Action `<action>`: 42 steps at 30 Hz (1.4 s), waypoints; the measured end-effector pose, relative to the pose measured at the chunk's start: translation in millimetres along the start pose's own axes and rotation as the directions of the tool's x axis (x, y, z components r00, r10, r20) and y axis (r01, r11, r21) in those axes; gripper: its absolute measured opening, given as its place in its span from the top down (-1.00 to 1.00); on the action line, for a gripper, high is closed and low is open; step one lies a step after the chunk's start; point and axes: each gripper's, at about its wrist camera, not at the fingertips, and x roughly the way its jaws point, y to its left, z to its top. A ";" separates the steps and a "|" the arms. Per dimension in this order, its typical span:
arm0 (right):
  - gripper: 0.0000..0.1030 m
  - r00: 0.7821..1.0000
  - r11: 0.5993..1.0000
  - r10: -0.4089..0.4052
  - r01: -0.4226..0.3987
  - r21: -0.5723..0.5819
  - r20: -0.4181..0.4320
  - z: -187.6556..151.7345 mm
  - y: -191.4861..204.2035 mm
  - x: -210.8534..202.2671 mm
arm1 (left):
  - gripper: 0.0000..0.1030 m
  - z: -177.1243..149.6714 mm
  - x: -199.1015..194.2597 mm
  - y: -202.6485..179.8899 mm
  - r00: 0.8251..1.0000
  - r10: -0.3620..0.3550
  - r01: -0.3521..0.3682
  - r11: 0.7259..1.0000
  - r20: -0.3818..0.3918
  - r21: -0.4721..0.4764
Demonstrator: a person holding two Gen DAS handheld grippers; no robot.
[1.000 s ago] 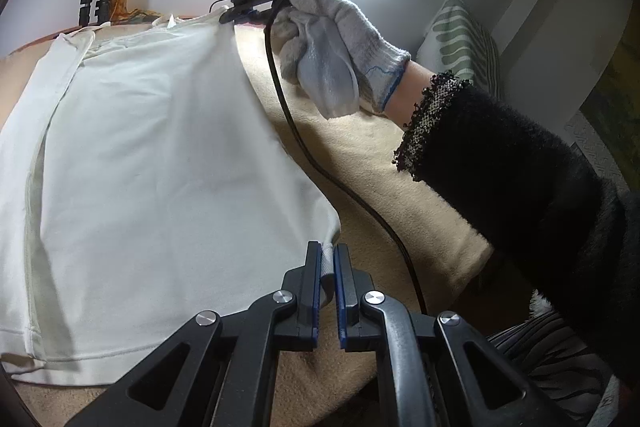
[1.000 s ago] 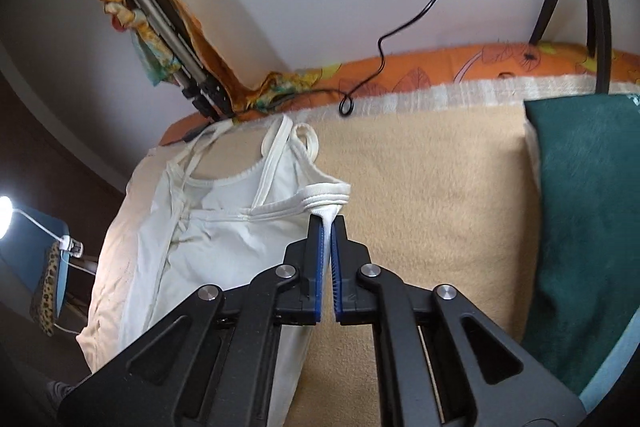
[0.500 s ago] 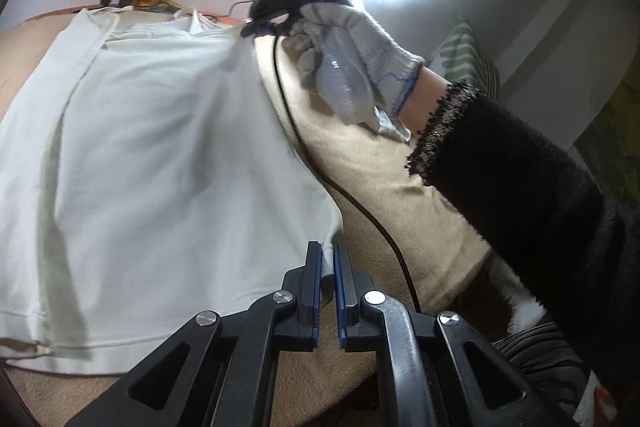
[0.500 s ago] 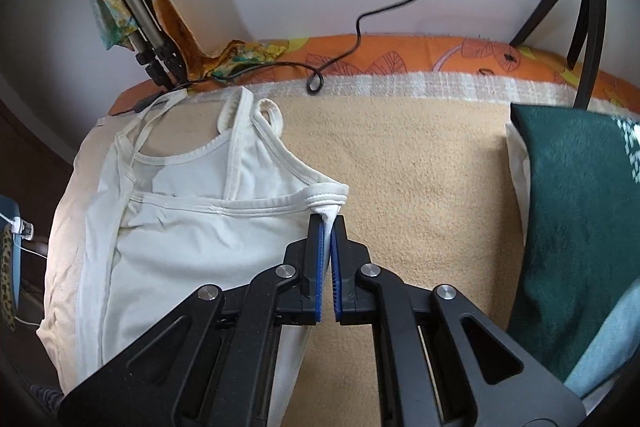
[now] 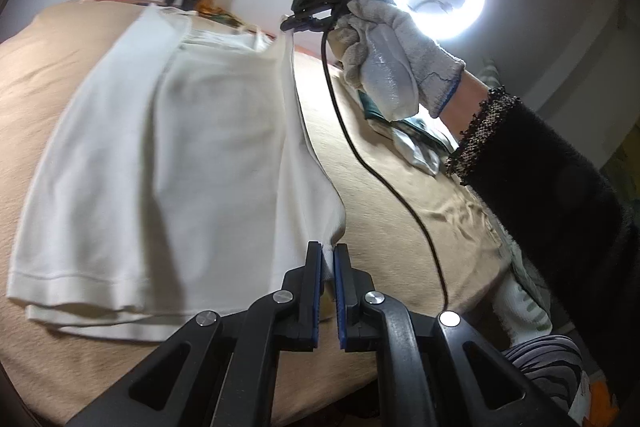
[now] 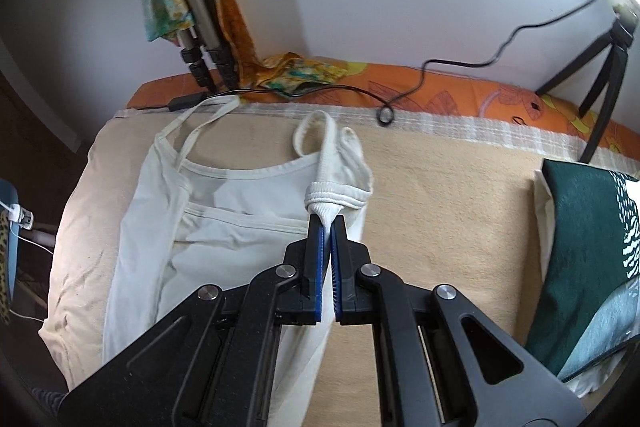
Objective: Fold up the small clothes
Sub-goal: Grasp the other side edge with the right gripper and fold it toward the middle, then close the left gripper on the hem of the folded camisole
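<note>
The white camisole [image 5: 168, 155] lay on the tan bed [image 6: 448, 211]. The left gripper [image 5: 327, 259] pinched its hem corner, the right gripper [image 6: 327, 227] its armhole edge; bare blanket lay rightward.

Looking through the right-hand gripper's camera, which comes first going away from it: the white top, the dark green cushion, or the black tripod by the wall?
1. White top: pinched in the right gripper, jaws shut on its edge.
2. Dark green cushion: off to the right on the beige blanket.
3. Black tripod: farthest, right rear by the wall.
</note>
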 end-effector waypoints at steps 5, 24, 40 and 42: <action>0.91 1.000 0.999 -0.001 0.000 -0.048 -0.023 5.7 36.1 18.1 | 0.95 -3.8 -9.5 18.8 1.000 0.023 -0.023 0.999 0.007 -0.041; 0.91 0.994 0.992 -0.001 -0.013 -0.125 -0.108 -1.6 88.4 76.0 | 0.82 -12.9 -15.8 49.4 0.996 0.083 -0.085 0.992 -0.024 -0.098; 0.10 0.981 0.981 0.190 -0.189 -0.033 0.040 -59.8 32.4 -84.8 | 0.07 -7.6 -75.4 33.2 0.995 0.098 -0.097 0.995 -0.017 0.033; 0.10 0.977 0.978 0.207 -0.205 -0.031 0.044 -83.5 23.5 -105.1 | 0.01 -5.0 -86.0 36.8 0.993 0.119 -0.119 0.992 -0.005 0.047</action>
